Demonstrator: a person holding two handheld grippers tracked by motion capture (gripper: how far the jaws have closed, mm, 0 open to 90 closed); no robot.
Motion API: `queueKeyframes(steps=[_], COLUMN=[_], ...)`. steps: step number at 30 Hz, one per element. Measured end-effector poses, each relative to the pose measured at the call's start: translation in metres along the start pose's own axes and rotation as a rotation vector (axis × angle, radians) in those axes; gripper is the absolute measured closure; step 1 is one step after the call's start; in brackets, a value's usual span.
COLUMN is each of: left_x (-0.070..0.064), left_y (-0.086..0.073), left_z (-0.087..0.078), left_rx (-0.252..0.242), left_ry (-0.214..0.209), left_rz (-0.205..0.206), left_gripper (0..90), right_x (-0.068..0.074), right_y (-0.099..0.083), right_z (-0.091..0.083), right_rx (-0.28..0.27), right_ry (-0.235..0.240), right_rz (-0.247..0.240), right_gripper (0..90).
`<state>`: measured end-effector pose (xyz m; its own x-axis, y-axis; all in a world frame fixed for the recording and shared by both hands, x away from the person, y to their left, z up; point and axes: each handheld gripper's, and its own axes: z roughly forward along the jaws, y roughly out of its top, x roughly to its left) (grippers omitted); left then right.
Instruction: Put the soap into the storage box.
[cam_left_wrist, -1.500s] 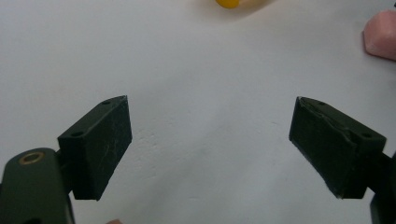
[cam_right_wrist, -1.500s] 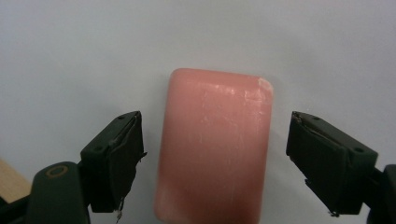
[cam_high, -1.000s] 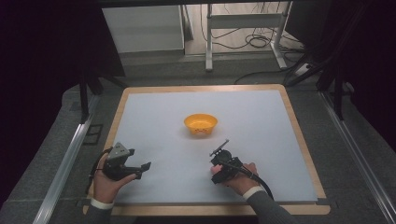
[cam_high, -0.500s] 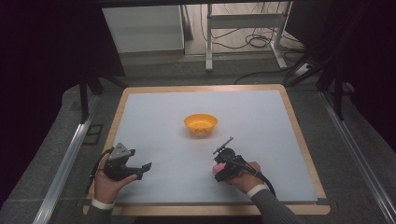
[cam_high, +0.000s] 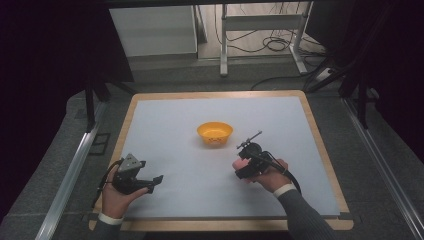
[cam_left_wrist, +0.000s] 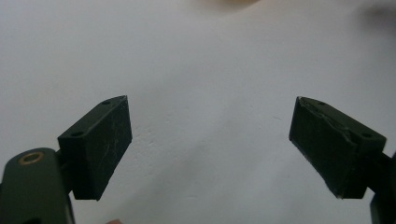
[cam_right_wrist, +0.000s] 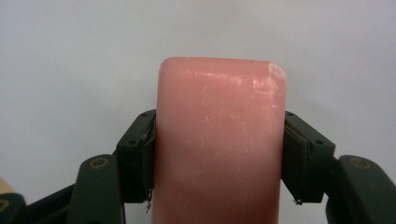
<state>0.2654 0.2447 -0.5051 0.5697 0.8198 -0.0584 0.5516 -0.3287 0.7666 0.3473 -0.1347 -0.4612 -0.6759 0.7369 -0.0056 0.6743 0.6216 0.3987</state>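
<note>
Right gripper (cam_right_wrist: 219, 154) is clamped on a pink block (cam_right_wrist: 219, 140), looks like a bar of soap, one jaw on each long side, block sticking out well past the pads. In the high view I see that gripper (cam_high: 246, 162) low over the white table (cam_high: 165, 125), block (cam_high: 241, 165) at its tip, at about 5 o'clock from the orange bowl (cam_high: 215, 133) and near it but apart. Left gripper (cam_left_wrist: 210, 140) has its jaws spread wide with nothing between them, only bare table under it; in the high view it (cam_high: 150, 181) sits near the front edge at about 7 o'clock from the bowl, well apart.

My guess is the block goes into the bowl.

Risks as I see them:
- Pads hold only the back part of the block, and the surface looks smooth and a bit scuffed. A quick swing or tilt could let it slide out forward and drop on the table short of the bowl.
- Bowl looks light and shallow. If I come in low, the block's front end could hit the rim at 5 o'clock and shove or tip the bowl.
- Letting go too high could make the block bounce out.
- Left gripper is too far away to steady the bowl.
</note>
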Motion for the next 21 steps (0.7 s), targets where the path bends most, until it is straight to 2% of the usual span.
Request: queueKeyframes(steps=[7,13,21], left_x=[-0.001,-0.001,-0.002], left_y=[0.000,0.000,-0.001], left_z=[0.000,0.001,0.002], left_rx=[0.002,0.006,0.009], left_ry=[0.002,0.004,0.006], left_rz=[0.001,0.005,0.006], left_gripper=[13.6,13.6,13.6], right_x=[-0.014,-0.027,-0.039], right_y=[0.019,0.043,0.069], right_z=[-0.007,-0.012,-0.007], right_rx=[-0.031,-0.065,-0.082], right_ry=[-0.004,0.004,0.006], right_rz=[-0.011,-0.026,-0.040], right_gripper=[36.6,36.6,36.6])
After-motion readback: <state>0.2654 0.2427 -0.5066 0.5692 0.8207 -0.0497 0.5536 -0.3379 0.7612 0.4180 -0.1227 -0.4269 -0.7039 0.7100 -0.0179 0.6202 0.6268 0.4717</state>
